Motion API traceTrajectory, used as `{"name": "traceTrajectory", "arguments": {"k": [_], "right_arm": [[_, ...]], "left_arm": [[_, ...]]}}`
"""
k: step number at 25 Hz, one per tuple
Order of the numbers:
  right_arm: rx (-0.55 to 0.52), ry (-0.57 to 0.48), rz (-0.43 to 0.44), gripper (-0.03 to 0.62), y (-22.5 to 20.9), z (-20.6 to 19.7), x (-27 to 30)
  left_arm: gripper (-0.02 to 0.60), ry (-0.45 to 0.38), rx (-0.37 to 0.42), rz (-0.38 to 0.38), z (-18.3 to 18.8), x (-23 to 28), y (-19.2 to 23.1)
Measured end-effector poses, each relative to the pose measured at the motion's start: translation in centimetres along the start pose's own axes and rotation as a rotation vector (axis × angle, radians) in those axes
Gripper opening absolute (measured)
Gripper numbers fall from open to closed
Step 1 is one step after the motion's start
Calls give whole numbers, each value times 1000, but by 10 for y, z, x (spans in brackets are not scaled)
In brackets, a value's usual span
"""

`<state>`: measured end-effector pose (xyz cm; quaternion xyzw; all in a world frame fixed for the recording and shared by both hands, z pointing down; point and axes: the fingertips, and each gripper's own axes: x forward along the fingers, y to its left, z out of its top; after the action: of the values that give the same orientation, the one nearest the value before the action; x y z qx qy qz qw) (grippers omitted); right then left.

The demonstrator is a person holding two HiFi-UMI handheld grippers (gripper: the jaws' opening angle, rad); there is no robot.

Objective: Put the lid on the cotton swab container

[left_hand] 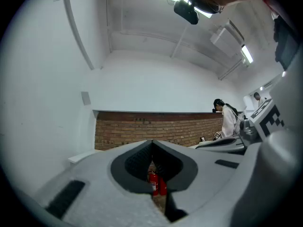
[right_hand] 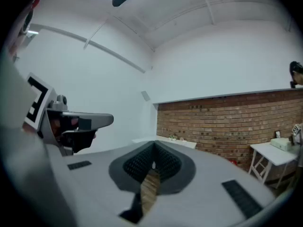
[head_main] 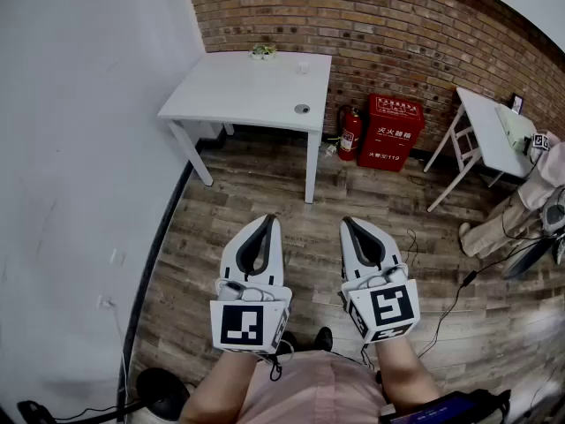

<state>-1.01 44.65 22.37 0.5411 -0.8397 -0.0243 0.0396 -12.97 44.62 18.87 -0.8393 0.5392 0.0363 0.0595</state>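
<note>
On the white table [head_main: 238, 91], upper middle of the head view: a small round grey disc, seemingly the lid [head_main: 302, 109], flat near the table's near right corner. Just above it in the frame, toward the far edge, a small pale cup-like thing, possibly the container [head_main: 303, 67]. Apart from the lid, not touching it. Both too small to tell which way they point. Round as seen from above, in the lid's case, so no long axis to name.

Well apart from both grippers. Lid and container in the upper half. Left gripper [head_main: 267, 221] and right gripper [head_main: 350, 223] in the lower middle, side by side, tips aimed up the frame toward the table. Bare wood floor [head_main: 265, 188] in between. Lid roughly above the gap between the two grippers.

Left gripper: jaws closed tip to tip, nothing held, only a red extinguisher [left_hand: 152, 182] in the slit below the tips in its own view. Right gripper: likewise pressed together and empty, with floor planks in its slit.

Farther out: a small green-and-white thing [head_main: 262, 52] at the table's far edge. Brick wall [head_main: 371, 25] behind. Red box [head_main: 394, 132] against the wall, right of the table. Second white table [head_main: 485, 135] and part of a person [head_main: 516, 210] at the right edge.
</note>
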Motion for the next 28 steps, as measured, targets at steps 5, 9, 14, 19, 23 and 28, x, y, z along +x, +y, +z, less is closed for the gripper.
{"name": "traceTrajectory", "arguments": {"k": [5, 9, 14, 19, 23, 28], "right_arm": [[-3, 2, 3, 5, -3, -2, 2], [21, -19, -5, 5, -9, -1, -3], [38, -11, 25, 198, -17, -5, -5], [33, -9, 29, 189, -28, -12, -9], [33, -6, 37, 187, -40, -19, -9], [46, 14, 25, 181, -54, -32, 1]], "left_arm": [[0, 10, 2, 2, -4, 2, -2], [2, 28, -5, 23, -6, 2, -3], [170, 38, -35, 40, -7, 5, -9], [170, 47, -6, 56, -9, 6, -22], [170, 60, 0, 78, -18, 8, -31], [170, 90, -11, 85, -34, 17, -29]]}}
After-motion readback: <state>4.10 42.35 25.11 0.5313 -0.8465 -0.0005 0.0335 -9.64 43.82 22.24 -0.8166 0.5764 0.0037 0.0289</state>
